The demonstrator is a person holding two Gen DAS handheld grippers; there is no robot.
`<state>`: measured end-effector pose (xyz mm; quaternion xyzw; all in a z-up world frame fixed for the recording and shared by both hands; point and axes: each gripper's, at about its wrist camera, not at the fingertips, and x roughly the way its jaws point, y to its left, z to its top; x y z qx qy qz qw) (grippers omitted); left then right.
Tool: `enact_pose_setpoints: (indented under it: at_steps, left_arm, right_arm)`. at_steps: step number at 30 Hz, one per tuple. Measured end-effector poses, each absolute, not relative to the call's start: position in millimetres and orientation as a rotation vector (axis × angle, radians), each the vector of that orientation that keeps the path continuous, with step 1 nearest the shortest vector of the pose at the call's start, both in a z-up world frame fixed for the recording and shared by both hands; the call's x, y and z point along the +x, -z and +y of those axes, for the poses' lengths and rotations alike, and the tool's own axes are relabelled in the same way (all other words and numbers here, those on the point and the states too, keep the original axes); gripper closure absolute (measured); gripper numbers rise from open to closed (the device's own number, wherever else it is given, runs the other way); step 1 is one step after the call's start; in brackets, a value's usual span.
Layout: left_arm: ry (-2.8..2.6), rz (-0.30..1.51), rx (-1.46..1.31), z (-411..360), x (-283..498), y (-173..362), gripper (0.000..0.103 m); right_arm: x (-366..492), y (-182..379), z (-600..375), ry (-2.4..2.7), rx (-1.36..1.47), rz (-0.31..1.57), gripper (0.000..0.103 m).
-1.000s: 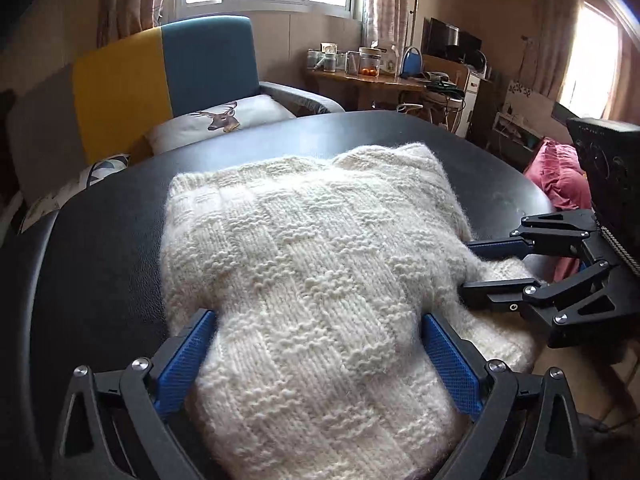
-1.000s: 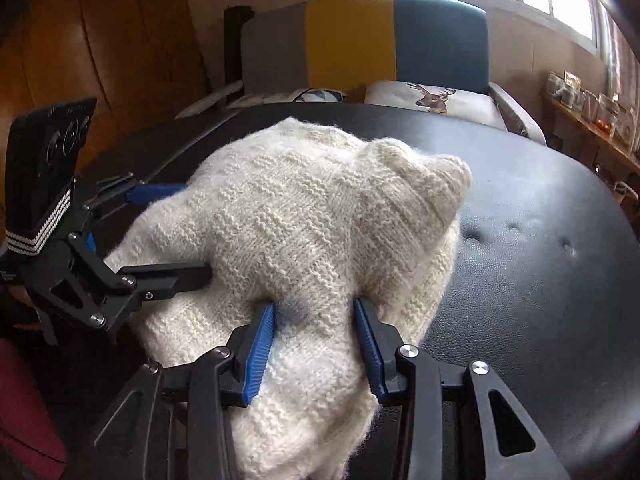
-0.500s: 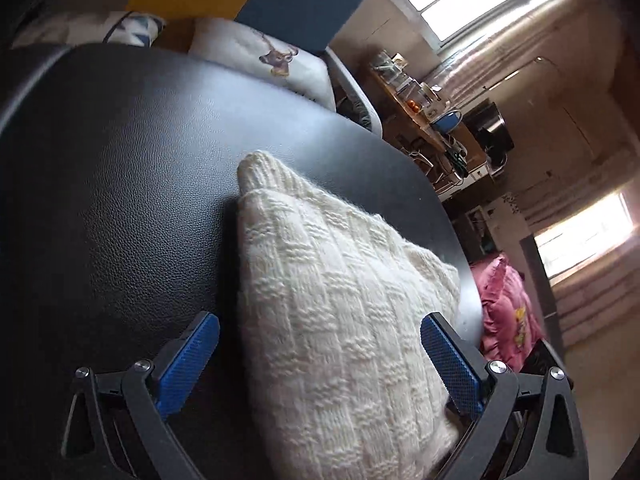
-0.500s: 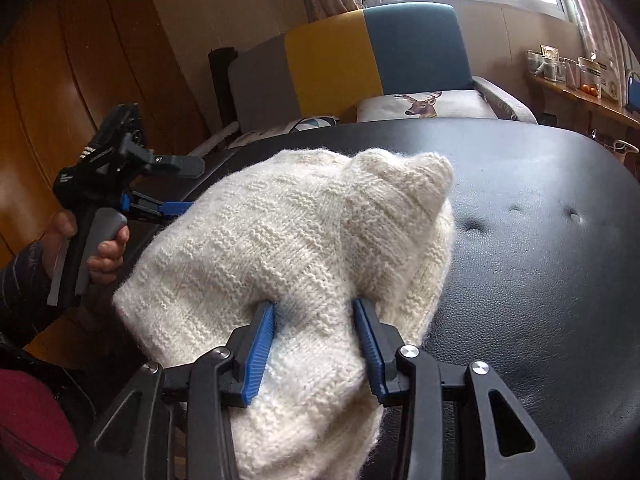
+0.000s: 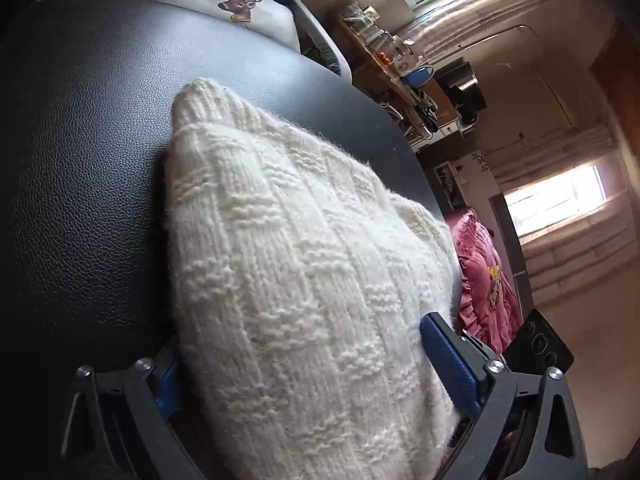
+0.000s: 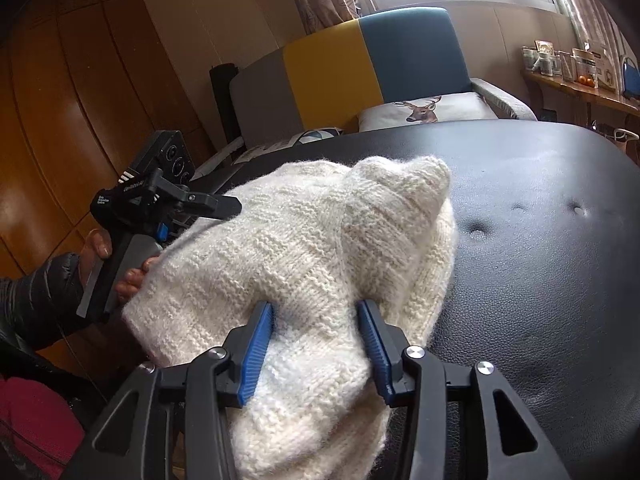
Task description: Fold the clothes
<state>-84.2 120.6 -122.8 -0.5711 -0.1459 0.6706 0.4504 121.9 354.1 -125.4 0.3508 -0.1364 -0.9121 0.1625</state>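
Lying bunched on the black leather worktop [image 6: 540, 264], the cream knit sweater [image 6: 304, 248] fills the near-centre of both views, folded into a thick bundle with a ribbed cuff or hem sticking out at about 1 o'clock in the right wrist view. Right gripper [image 6: 316, 344] is clamped on a fold of the sweater, blue pads [image 6: 256, 352] pressed into the wool at 6 o'clock. Left gripper [image 5: 308, 368] has its fingers spread wide with the bundle between them; the blue pads sit against the wool on both sides, but whether they actually squeeze it I cannot tell. In the right wrist view the left gripper [image 6: 200, 216] shows at 9 o'clock, upper finger over the sweater's edge, handle held by a hand [image 6: 120, 264] in a dark puffy sleeve [image 6: 44, 292]. Sweater in the left wrist view [image 5: 304, 280] runs from 6 o'clock up to 11 o'clock, ribbed end on the worktop [image 5: 88, 184]. Behind, at 12 o'clock, a sofa [image 6: 372, 68] with grey, yellow and blue panels and a deer cushion [image 6: 424, 110]. Pink cloth [image 5: 484, 288] at 3 o'clock past the worktop edge.
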Motion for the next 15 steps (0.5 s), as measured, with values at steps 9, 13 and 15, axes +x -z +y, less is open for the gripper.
enact_pose_setpoints:
  at_steps: [9, 13, 15]
  left_arm:
    - [-1.630, -0.343, -1.389, 132.1, -81.5, 124.5, 0.042]
    - [-1.628, -0.347, -1.390, 131.4, -85.3, 126.9, 0.042]
    - [-1.627, -0.328, -1.386, 132.1, -86.2, 126.3, 0.042]
  right_arm:
    - [116.2, 117.8, 438.9, 2.372, 1.202, -1.148, 0.036]
    - [113.0, 140.7, 450.0, 2.296, 1.350, -1.258, 0.033]
    - [102.4, 148.7, 444.2, 2.233, 1.345, -1.302, 0.031]
